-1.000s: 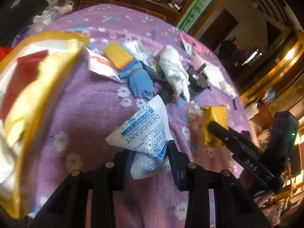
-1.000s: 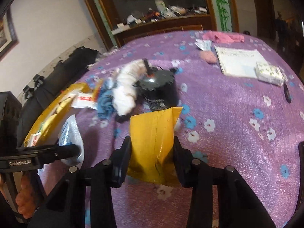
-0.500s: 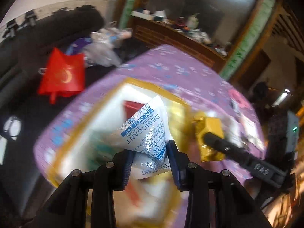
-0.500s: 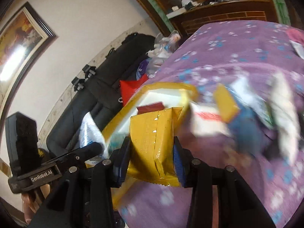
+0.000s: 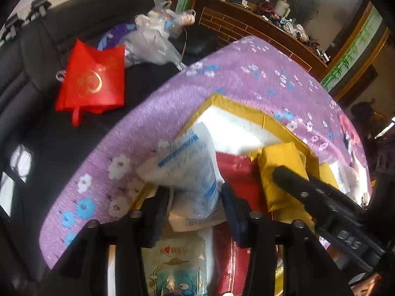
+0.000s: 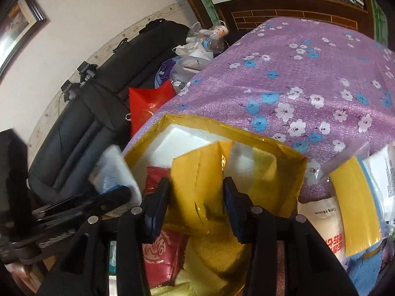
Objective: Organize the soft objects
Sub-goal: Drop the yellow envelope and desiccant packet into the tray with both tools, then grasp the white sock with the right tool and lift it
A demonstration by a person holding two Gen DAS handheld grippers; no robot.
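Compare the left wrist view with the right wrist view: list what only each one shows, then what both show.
Only the left wrist view: the cartoon-printed packet under the left tongs.
Only the right wrist view: the framed picture and a white pouch with red Korean print.
Both: the desiccant packet, the yellow packet in the right tongs, the yellow box, the red bag.

Both tools are matte black; the left gripper (image 5: pixel 195 198) has two dark blue padded fingers (image 5: pixel 232 212) on black arms studded with round silver screws; the right gripper (image 6: pixel 196 199) looks the same; seen from the left, its side bears pale letters "DAS".
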